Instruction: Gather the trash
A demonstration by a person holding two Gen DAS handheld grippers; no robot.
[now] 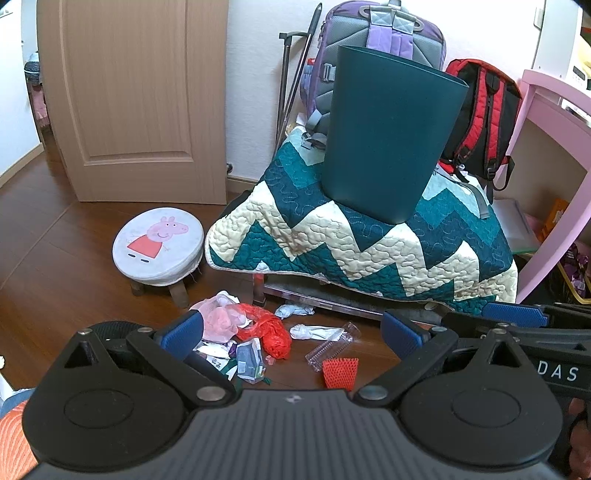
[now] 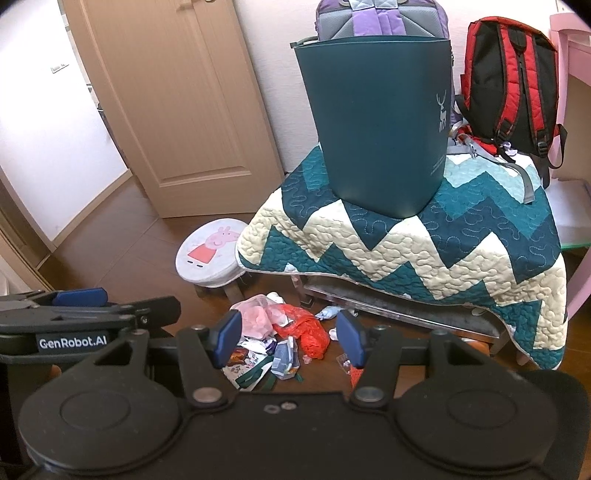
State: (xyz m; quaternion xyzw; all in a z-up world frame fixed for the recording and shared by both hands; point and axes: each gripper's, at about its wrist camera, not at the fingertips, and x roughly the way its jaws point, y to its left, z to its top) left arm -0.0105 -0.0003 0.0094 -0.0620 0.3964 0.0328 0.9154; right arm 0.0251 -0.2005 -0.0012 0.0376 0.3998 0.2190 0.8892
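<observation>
Since the trash pile [image 1: 243, 339] sits on the floor below the quilt-covered bench [image 1: 369, 240] holding the teal bin [image 1: 388, 129], I'm hovering left gripper [image 1: 291, 332] and right gripper [image 2: 290, 336] above it, jaws apart, empty.

Bin [image 1: 384, 140] on the quilt [image 1: 369, 243] — backpacks [image 1: 480, 118] behind, stool [image 1: 159, 247] left, trash [image 1: 258, 332] before it.

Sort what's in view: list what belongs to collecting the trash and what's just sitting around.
For the job: dark teal bin; red plastic bag; pink bag; clear plastic tray; orange foam net.

Just lying about: Peppa Pig stool; purple backpack; red backpack; quilt.
</observation>
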